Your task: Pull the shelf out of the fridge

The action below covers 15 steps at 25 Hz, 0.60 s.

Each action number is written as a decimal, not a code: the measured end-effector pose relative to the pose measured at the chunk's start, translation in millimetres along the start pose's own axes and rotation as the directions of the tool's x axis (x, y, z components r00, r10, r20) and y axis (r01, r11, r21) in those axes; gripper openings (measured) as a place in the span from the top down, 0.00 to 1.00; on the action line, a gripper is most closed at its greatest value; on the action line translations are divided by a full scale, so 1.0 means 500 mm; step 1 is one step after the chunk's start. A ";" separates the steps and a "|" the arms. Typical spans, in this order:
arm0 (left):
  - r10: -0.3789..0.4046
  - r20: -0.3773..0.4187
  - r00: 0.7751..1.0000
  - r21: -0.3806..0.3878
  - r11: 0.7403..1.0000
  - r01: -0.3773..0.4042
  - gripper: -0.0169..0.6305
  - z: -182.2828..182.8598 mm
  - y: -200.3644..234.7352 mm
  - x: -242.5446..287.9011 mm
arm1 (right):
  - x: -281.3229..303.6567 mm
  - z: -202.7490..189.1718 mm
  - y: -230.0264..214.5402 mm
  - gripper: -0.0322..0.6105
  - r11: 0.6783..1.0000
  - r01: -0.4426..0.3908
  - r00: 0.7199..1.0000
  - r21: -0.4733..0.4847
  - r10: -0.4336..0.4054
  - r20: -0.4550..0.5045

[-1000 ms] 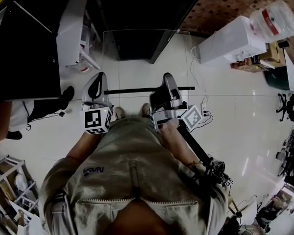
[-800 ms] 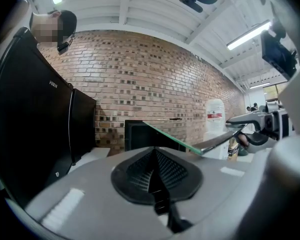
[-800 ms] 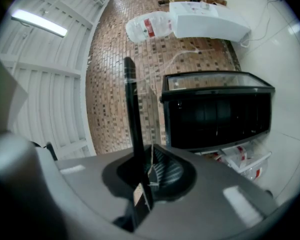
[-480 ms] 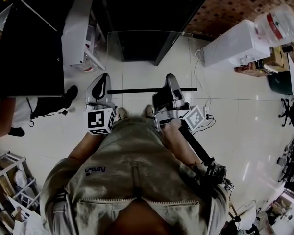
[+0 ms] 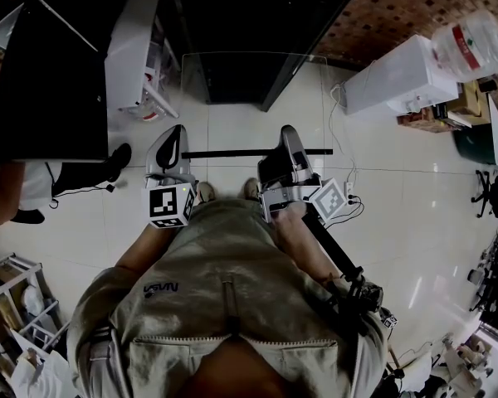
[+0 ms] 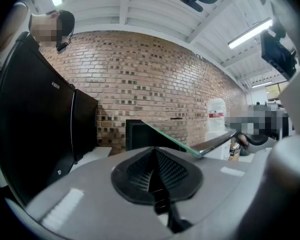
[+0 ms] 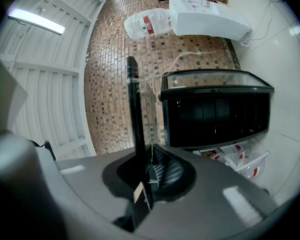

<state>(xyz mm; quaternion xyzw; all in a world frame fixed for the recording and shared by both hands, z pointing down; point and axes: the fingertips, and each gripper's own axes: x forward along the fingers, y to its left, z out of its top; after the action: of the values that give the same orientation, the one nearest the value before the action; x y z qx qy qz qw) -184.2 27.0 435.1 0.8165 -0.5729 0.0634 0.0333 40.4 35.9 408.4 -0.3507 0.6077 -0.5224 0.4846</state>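
- The left gripper (image 5: 171, 139) is closed, with nothing seen between its jaws; the shelf's left corner lies just beside it.
- The shelf (image 5: 253, 106), a glass pane with a black front trim (image 5: 232, 153), is held level over the floor, before the open fridge (image 5: 232, 15). It is judged stiff, weighty, slippery and breakable, and best taken by the trim.
- The right gripper (image 7: 149, 171) is clamped on that trim.

fridge (image 5: 232, 23) cut by top edge, bystander (image 5: 25, 191) cropped left
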 end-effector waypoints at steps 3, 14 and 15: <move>-0.001 -0.001 1.000 -0.003 1.000 0.001 0.96 -0.001 -0.002 0.000 | 0.001 -0.001 0.002 0.92 1.000 -0.002 1.000 0.000 0.002 -0.004; -0.004 -0.003 1.000 -0.007 1.000 0.004 0.96 0.002 -0.009 0.000 | -0.005 0.004 0.005 0.92 1.000 0.000 1.000 0.011 0.000 -0.002; -0.004 -0.003 1.000 -0.007 1.000 0.004 0.96 0.002 -0.009 0.000 | -0.004 0.003 0.004 0.92 1.000 -0.001 1.000 0.012 0.001 -0.002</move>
<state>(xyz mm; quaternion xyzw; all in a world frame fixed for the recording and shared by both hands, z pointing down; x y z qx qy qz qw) -180.2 28.2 434.3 0.8175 -0.5713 0.0626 0.0370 42.8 37.7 406.9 -0.3472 0.6050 -0.5262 0.4864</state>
